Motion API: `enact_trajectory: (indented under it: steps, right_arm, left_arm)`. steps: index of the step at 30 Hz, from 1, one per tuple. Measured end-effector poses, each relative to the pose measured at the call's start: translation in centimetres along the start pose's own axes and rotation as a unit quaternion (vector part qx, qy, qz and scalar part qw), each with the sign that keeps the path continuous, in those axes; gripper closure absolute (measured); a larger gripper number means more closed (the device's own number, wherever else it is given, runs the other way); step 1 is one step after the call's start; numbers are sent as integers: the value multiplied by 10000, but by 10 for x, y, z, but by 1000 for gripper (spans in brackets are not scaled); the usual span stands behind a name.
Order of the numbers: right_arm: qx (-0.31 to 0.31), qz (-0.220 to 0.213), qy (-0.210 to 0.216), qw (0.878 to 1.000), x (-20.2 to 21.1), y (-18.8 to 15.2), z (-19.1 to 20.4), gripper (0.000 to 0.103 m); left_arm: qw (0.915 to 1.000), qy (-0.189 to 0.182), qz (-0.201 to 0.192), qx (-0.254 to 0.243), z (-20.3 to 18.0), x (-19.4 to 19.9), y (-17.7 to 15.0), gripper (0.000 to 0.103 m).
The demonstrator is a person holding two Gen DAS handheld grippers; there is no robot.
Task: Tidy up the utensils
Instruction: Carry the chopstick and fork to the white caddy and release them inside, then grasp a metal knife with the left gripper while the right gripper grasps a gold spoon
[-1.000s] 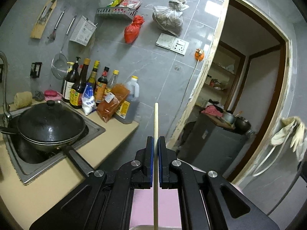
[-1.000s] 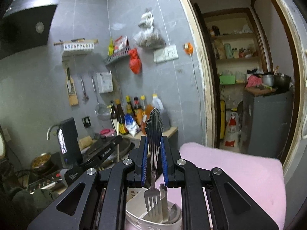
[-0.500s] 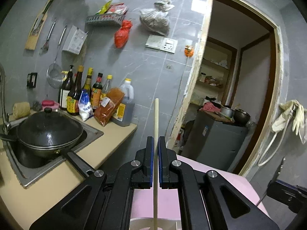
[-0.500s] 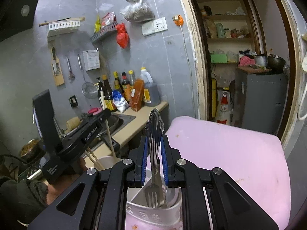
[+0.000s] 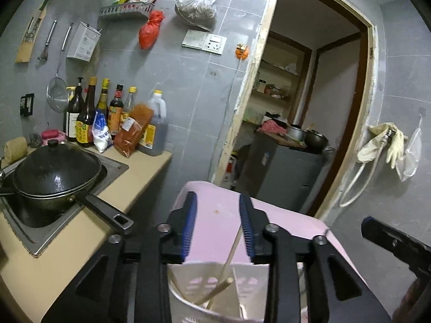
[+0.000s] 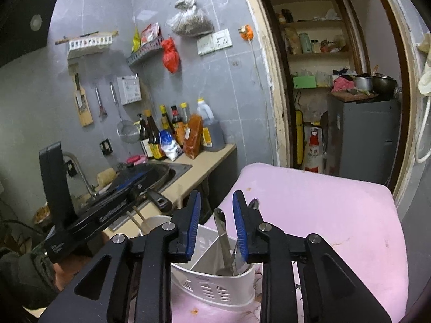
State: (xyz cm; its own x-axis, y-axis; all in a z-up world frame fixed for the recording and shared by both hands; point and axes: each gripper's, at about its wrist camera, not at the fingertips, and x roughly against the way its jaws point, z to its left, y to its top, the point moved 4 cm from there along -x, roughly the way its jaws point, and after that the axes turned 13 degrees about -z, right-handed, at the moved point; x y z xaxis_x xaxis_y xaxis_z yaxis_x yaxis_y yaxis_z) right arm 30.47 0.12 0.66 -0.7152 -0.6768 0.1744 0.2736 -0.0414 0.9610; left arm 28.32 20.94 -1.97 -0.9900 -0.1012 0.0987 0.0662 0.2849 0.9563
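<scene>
Over the white caddy [image 6: 215, 290]: left gripper [image 5: 218, 231] opening, chopstick [image 5: 231, 247] leaning loose between its jaws; right gripper [image 6: 216, 226] opening around upright fork [image 6: 223, 239], both released.

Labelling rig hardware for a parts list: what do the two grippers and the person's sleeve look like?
Both the left gripper and the right gripper are matte black linkages with silver pivot bolts and ribbed blue pads. Seen from the right wrist, the sleeve is dark.

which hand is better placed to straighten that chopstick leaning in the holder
Left. Its tongs are opening right over the white holder, with the leaning chopstick rising between them. The right tongs sit over the metal cutlery compartment instead.
</scene>
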Motion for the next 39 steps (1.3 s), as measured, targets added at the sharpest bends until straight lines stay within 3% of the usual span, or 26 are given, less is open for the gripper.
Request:
enact_trajectory:
  steps: [1,3,6,11,18,23,29,39]
  right_arm:
    - [-2,-34,-29,10000,3,2,-1,78]
    - [22,-158,-154,9998,11,7,-5,71]
    - [14,-362,-348,9987,25,14,-13,50]
    - [28,-661,-775,9948,53,24,-28,29]
    - [82,-889,-1257,9880,90,24,-54,2]
    - [193,-881,-1562,9836,111,17,-70,0]
    - [336,-576,-1814,9812,130,-2,-89,0]
    - [142,120,-2139,9767,146,-46,-126,0]
  left_arm:
    - [10000,-38,30,-5,-2,3,1,67]
    - [9999,-96,72,22,-9,10,4,52]
    - [9997,-217,78,88,-20,19,10,34]
    - [9995,-274,98,-109,-46,30,16,14]
    - [9989,-276,188,-314,-76,44,4,10]
    - [9981,-306,377,-381,-93,50,-15,10]
    - [9967,-225,690,-368,-108,57,-44,10]
    - [9862,106,1647,-165,-115,68,-104,10]
